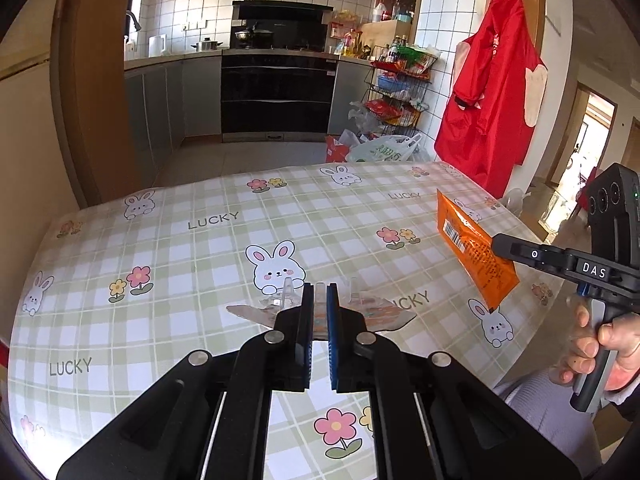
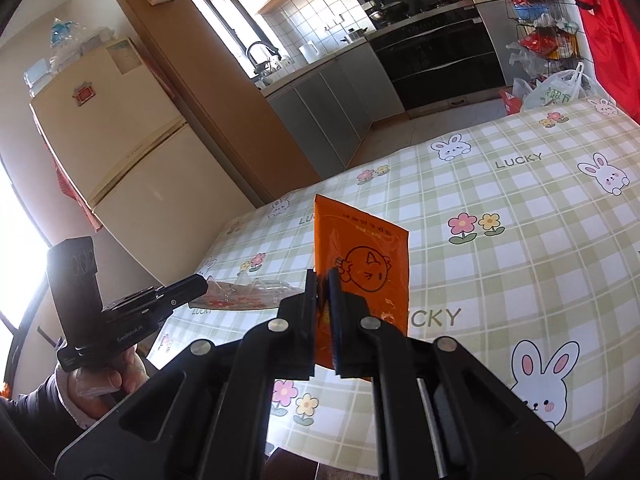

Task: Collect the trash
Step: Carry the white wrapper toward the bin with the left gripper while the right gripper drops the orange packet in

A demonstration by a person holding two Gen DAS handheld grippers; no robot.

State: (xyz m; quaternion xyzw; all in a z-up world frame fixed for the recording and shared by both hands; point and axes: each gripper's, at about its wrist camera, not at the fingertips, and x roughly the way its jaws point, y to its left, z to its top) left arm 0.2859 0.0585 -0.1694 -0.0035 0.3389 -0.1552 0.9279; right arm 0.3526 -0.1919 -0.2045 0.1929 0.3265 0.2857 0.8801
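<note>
**Two grippers, two pieces of trash**

Closest in the left wrist view is the left gripper point(image 1: 320, 300). Its two fingers are nearly together, and they pinch a clear plastic wrapper point(image 1: 376, 314). The wrapper is flat and see-through, with some orange and red print on it. It sticks out to both sides of the fingers, low over the table point(image 1: 180, 264). I cannot tell for sure if it touches the cloth or is lifted a little.

In the right wrist view the right gripper point(image 2: 323, 280) is closed tight on an orange packet point(image 2: 368, 256). The packet stands up tall between the fingers and has a round winking face drawn on it. In the left wrist view the same packet shows its back, with a bar code, and it hangs above the right side of the table.

The table has a green and white checked cloth with bunnies, flowers and the word LUCKY.

A hand holds each gripper by its handle: the right hand point(image 1: 604, 354) and the left hand point(image 2: 106, 380).

Past the table, on the floor, sit some plastic bags point(image 1: 384, 150). A red apron point(image 1: 492, 92) hangs on the wall to the right. Farther back is a black oven point(image 1: 276, 92) under a stove, and a cream fridge point(image 2: 132, 148) stands off to the left.
</note>
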